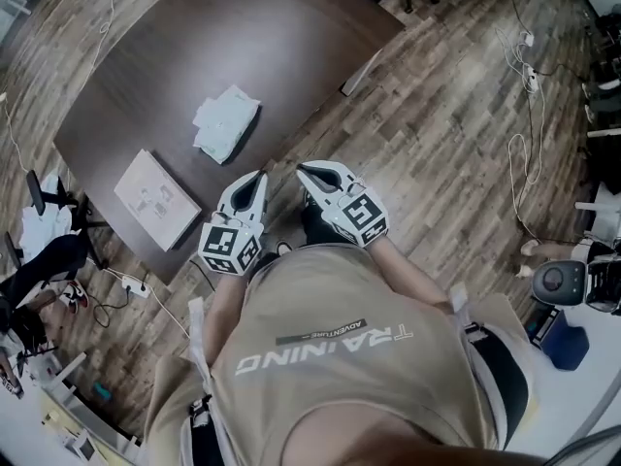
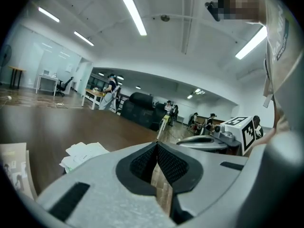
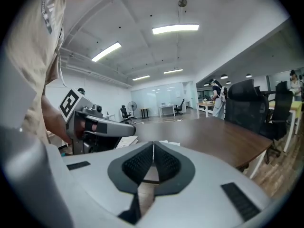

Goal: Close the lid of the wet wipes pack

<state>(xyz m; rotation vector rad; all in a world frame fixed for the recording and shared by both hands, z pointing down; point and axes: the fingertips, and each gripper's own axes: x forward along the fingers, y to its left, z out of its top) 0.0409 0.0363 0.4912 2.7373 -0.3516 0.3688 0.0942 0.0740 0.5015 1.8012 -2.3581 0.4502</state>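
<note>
Head view: I hold both grippers in front of my chest, over the wooden floor (image 1: 437,144) and short of the table (image 1: 194,37). The left gripper (image 1: 260,177) and the right gripper (image 1: 303,169) sit close together, tips angled toward each other. The pack (image 1: 226,122) lies on the table near the edge facing me, well apart from both grippers (from here I cannot tell whether its lid is up). A printed sheet (image 1: 155,199) lies flat at the table's corner, to the left of the pack.

Left gripper view: the left gripper (image 2: 156,144) has its jaws together with nothing between them. The pack (image 2: 83,153) shows beyond them to the left, on the table (image 2: 71,127), and the sheet (image 2: 14,167) is at the far left edge. The right gripper (image 2: 209,139) shows just to the right.

Right gripper view: the right gripper (image 3: 153,144) also has its jaws pressed together on nothing. The left gripper (image 3: 109,129) is close by on the left, and the table (image 3: 213,137) stretches ahead.
</note>
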